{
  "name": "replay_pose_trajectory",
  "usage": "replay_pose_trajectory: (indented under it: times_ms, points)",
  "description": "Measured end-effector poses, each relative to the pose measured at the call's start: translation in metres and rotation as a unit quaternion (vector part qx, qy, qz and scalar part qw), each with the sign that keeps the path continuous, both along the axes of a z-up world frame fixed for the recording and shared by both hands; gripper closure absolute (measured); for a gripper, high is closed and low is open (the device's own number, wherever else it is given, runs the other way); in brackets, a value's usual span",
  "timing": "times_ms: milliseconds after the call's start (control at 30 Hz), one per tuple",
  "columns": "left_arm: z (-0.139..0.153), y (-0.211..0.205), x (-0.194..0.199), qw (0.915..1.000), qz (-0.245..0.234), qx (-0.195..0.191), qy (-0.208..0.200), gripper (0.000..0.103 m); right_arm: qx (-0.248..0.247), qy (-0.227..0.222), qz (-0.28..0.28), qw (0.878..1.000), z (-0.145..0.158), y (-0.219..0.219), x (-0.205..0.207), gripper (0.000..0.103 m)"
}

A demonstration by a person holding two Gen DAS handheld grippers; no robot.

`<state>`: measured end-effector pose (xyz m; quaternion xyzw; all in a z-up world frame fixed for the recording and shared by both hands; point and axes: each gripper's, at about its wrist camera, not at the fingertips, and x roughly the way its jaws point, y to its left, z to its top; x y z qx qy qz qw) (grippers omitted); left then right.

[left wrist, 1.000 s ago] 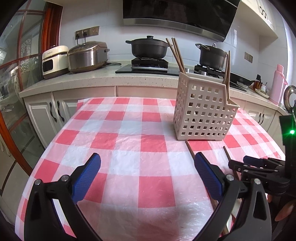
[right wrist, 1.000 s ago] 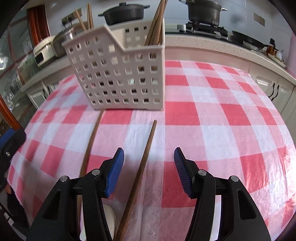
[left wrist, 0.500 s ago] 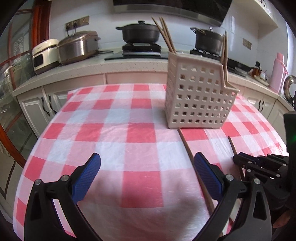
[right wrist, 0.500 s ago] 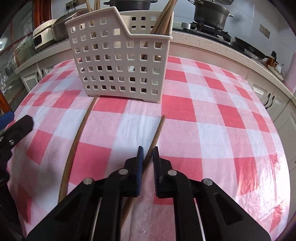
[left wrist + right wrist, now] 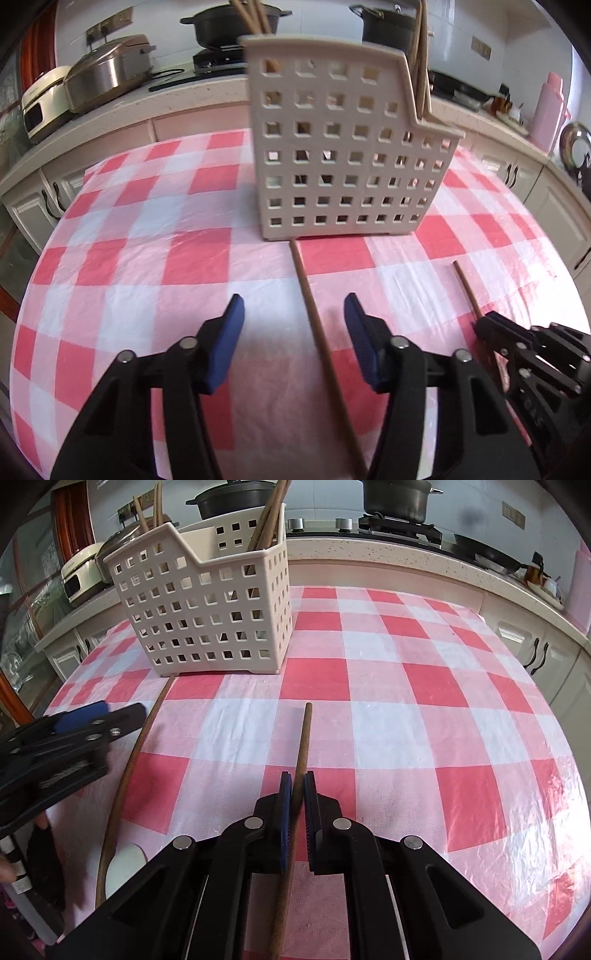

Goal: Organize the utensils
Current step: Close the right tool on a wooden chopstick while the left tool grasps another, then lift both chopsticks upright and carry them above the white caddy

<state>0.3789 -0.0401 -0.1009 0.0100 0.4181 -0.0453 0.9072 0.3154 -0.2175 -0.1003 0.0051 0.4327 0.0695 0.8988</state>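
Note:
A beige perforated utensil basket [image 5: 347,155] stands on the red-checked tablecloth and holds several wooden chopsticks; it also shows in the right wrist view [image 5: 207,613]. My left gripper [image 5: 293,325] is open, its fingers either side of a wooden chopstick [image 5: 314,314] lying on the cloth with its far tip at the basket's foot. My right gripper [image 5: 297,790] is shut on a second wooden chopstick [image 5: 303,734], whose far end points forward past the fingertips. That chopstick [image 5: 466,288] and the right gripper [image 5: 491,328] show at the right of the left wrist view.
A white spoon end [image 5: 123,864] lies near the table's near-left edge. Kitchen counter behind carries rice cookers [image 5: 107,74], black pots [image 5: 236,22] on a stove and a pink flask [image 5: 550,107]. Table edges drop off left and right.
My left gripper moved forward toward the basket and narrowed around the left chopstick. My right gripper shut on the right chopstick and holds it.

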Motion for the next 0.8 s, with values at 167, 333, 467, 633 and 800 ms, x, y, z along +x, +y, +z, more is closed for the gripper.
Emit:
replay_pose_trajectory:
  times_ms: [167,333,467,633,800]
  points:
    - [-0.012,-0.011,0.006,0.9996,-0.005,0.019,0.020,0.075,0.012,0.000,0.003,1.000,0.000,-0.003,0.000,0.096]
    - [-0.013,-0.016,0.004,0.9992,-0.023,0.028,0.016,0.095,0.016,0.000,0.005,1.000,0.000,-0.004,0.000,0.096]
    - [-0.013,-0.009,-0.001,0.9997,-0.019,0.008,0.010,0.097,0.017,-0.002,0.007,1.000,-0.001,-0.003,-0.001,0.096]
    - [-0.004,0.000,-0.016,0.9997,-0.019,-0.005,-0.011,0.097,0.031,-0.014,0.010,0.999,0.003,-0.005,-0.004,0.096]
    - [0.017,0.012,-0.029,0.9991,-0.016,-0.019,-0.035,0.097,0.054,-0.037,0.014,0.998,0.016,-0.005,-0.010,0.096]
